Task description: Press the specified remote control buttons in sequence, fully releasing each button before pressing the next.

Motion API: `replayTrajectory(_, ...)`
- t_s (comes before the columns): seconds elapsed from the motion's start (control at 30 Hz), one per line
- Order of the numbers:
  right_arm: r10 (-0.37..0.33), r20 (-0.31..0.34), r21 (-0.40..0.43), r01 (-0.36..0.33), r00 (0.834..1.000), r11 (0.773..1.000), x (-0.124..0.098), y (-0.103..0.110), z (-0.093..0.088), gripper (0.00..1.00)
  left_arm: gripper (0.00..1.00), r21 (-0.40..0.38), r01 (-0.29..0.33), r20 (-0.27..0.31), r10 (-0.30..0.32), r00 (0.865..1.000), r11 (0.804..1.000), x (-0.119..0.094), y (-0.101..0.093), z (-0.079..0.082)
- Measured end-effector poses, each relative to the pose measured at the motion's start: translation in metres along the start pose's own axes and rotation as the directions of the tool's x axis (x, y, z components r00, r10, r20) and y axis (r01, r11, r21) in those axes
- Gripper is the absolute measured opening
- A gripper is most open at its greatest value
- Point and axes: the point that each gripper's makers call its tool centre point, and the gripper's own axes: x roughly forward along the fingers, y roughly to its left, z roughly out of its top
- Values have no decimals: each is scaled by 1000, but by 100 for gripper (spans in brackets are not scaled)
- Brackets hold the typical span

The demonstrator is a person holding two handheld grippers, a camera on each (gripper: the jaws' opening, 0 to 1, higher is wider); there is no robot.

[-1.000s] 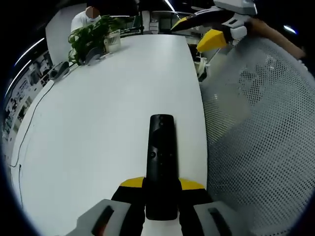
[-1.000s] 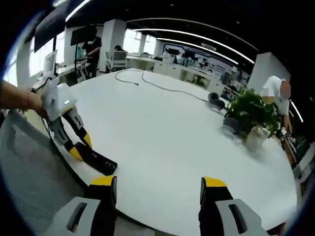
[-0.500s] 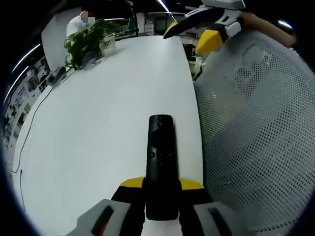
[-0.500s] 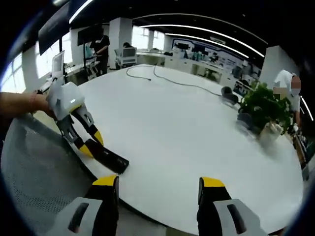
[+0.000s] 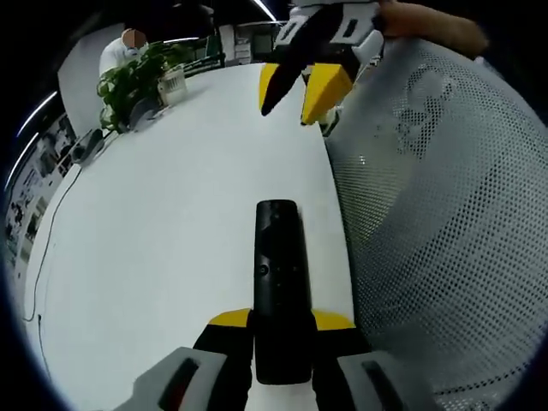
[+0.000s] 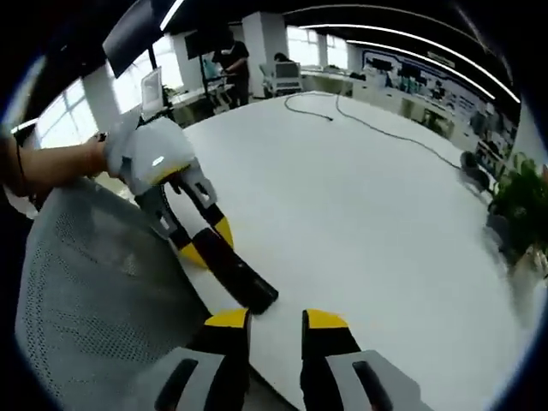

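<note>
The right tongs (image 6: 274, 324) had narrowed over the last second: their yellow-tipped jaws, wide apart earlier, now stood close together with only a slim gap and nothing between them. They had also come nearer to the slim black rectangular remote control (image 5: 278, 274). In the left gripper view they (image 5: 295, 90) had swung in from the far edge of the picture to hang above the white bench (image 5: 163, 223), beyond the remote's far end and clear of it. That read as the pressing tool being readied, jaws drawn into a narrow point, with the first press not yet made.

The left tongs (image 5: 281, 330) stayed clamped on the near end of the remote, yellow pads on either side, its button face up and its body running straight away from them along the bench edge, beside a grey mesh chair back (image 5: 445, 240). In the right gripper view the remote's free end (image 6: 244, 287) lay just ahead of the right tongs, slightly left, not touching them.
</note>
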Motion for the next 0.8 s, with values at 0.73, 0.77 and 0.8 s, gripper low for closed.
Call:
replayTrajectory(0.73, 71, -180, -241, -114, 981, 964, 51, 4, -15, 0, 24, 9, 18, 3, -18, 1000, 1000, 0, 2, 1)
replayTrajectory(0.77, 70, -184, -259, -117, 980, 959, 51, 5, -15, 0, 24, 8, 18, 4, -18, 1000, 1000, 0, 2, 1)
replayTrajectory(0.8, 67, -192, -271, -118, 979, 955, 51, 5, -15, 0, 24, 8, 18, 4, -18, 1000, 1000, 0, 2, 1)
